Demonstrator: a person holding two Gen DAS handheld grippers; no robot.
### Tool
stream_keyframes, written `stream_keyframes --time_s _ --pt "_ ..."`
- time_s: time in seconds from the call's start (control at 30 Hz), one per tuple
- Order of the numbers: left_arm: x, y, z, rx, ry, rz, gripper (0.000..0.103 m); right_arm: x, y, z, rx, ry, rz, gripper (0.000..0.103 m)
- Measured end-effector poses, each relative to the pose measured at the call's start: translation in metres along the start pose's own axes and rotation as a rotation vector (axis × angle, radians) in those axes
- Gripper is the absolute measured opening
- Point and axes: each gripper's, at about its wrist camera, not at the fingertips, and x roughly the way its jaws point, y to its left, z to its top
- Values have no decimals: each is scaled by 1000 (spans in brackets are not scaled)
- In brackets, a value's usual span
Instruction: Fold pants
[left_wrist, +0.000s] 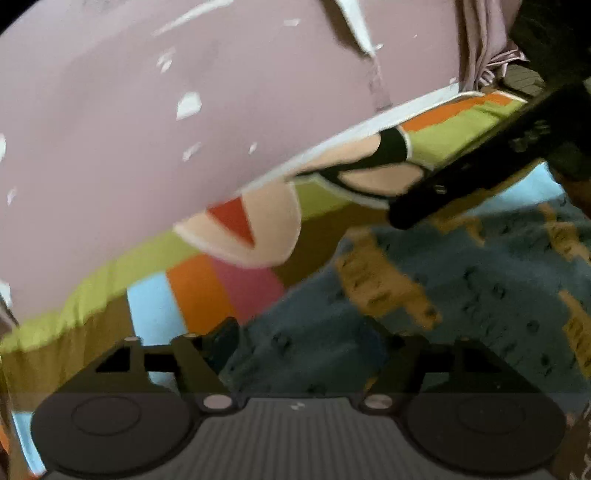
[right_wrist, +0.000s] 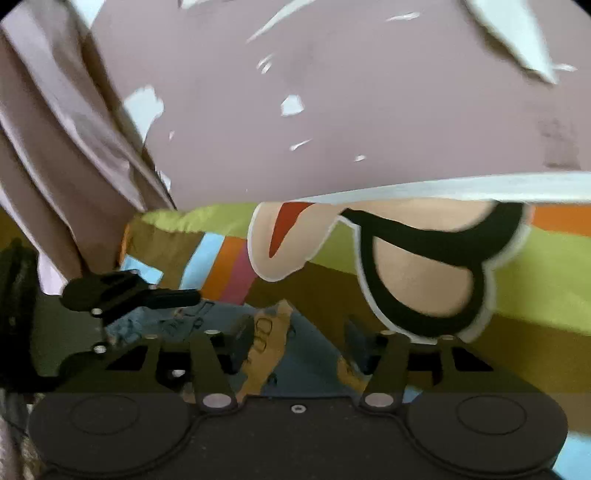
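Observation:
The pants (left_wrist: 461, 288) are dark blue-grey cloth with a mustard pattern. They lie on the colourful bedsheet (left_wrist: 207, 284) and fill the lower right of the left wrist view. In the right wrist view the pants (right_wrist: 291, 343) lie between and below my fingers. My left gripper (left_wrist: 303, 343) is open over the pants' left edge, with nothing held between the fingers. My right gripper (right_wrist: 299, 343) is open just above the pants. The right gripper shows as a black bar (left_wrist: 472, 170) at the right of the left wrist view. The left gripper (right_wrist: 129, 291) shows at the left of the right wrist view.
The bedsheet (right_wrist: 524, 280) has green, olive, orange, pink and light blue stripes and a large cartoon figure (right_wrist: 424, 273). A mauve wall (left_wrist: 184, 110) with peeling paint rises behind the bed. A pinkish curtain (right_wrist: 55, 158) hangs at the left of the right wrist view.

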Motion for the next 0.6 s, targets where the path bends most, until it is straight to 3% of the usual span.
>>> stream_keyframes --time_s 0.1,0.13,0.17,0.23,0.37,0.43,0.5,0.6 --pt "-1 3 -19 4 -6 6 89 20 4 1 -17 35 21 31" --pt "-1 4 -23 1 -2 7 90 23 6 0 -41 44 15 11" --pt "-2 5 -28 -10 2 5 90 27 10 -1 -76 57 0 4" --pt "-4 9 -33 -38 6 -4 91 28 15 -3 -111 51 -12 4" --pt "-11 14 -41 -47 16 -2 92 22 9 6 -65 -26 -67 3" --pt "-12 15 -44 -46 22 9 94 30 8 4 -77 -18 -136 5" --pt "-13 16 -44 -47 34 19 95 34 7 1 -85 3 -202 18" --pt "-20 16 -40 -46 56 40 96 6 3 -4 -57 -31 -206 40"
